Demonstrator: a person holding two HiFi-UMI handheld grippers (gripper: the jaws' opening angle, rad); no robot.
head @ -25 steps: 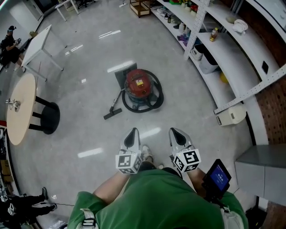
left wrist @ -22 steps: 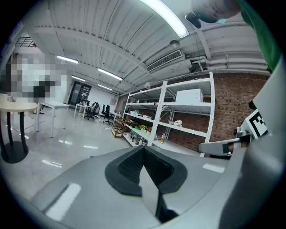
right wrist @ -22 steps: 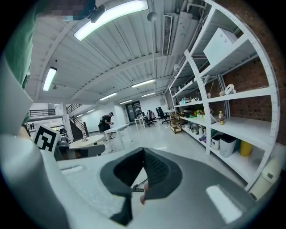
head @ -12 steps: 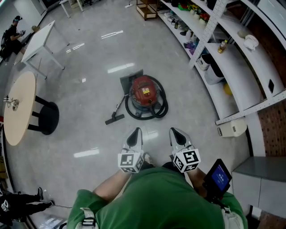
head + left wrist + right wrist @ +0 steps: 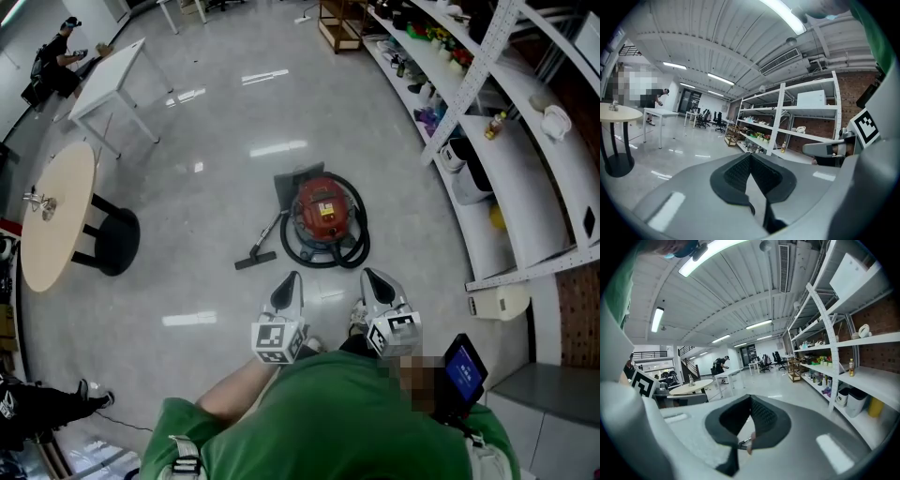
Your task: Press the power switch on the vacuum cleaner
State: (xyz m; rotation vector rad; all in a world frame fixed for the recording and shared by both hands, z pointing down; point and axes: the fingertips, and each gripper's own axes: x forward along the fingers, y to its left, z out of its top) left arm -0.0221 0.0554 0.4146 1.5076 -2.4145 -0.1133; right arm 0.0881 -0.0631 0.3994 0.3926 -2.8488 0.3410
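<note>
Glossy grey floor [image 5: 187, 244] spreads around a round tabletop [image 5: 56, 216] at the left. The left tool [image 5: 286, 281] hangs by the person's body, jaws together and empty. The red vacuum cleaner [image 5: 323, 211] sits on the floor ahead, apart from both tools. The right tool [image 5: 373, 276] is likewise closed and empty. Shelves [image 5: 525, 197] line the right.

On the vacuum [image 5: 323, 212] the switch is too small to pick out. A grey plate [image 5: 298, 177] behind it is partly hidden. The hands on the left tool [image 5: 288, 278] and right tool [image 5: 373, 276] lie hidden under their marker cubes [image 5: 277, 341]. The shelf [image 5: 520, 202] runs off the right edge, its goods [image 5: 433, 35] too small to name. The edge cuts a person [image 5: 37, 405] at lower left.
</note>
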